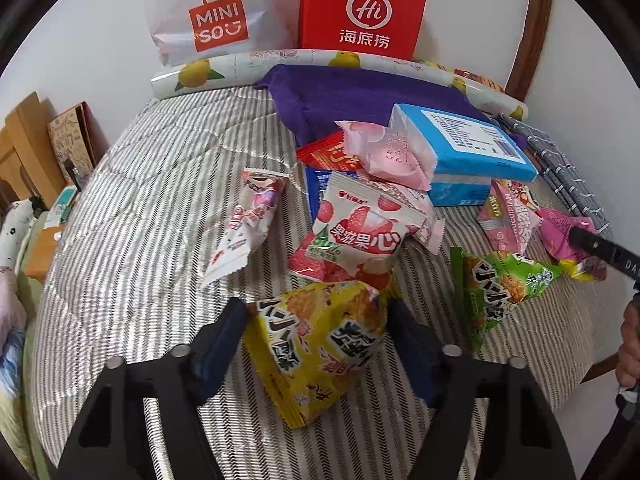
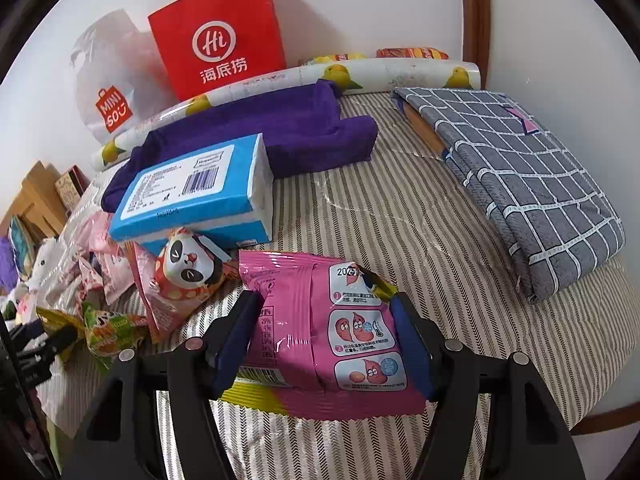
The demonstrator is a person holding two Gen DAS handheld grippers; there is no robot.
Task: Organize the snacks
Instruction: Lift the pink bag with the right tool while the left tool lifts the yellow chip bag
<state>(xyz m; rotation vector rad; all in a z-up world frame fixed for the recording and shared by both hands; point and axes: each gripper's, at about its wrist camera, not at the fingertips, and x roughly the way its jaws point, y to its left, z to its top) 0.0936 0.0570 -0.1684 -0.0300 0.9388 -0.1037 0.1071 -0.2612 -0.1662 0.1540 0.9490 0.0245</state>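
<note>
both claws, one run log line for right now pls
left claw: around yellow snack bag | right claw: shut on pink snack packet | surface: striped bed cover

Both tools (image 1: 316, 344) (image 2: 326, 338) clamped, tilted downward

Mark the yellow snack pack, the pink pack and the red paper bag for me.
Yellow pack (image 1: 320, 344): left wrist view, middle of its printed front.
Pink pack (image 2: 320, 320): right wrist view, centre of its back panel.
Red bag (image 2: 220, 36): right wrist view, on its round logo.
</note>
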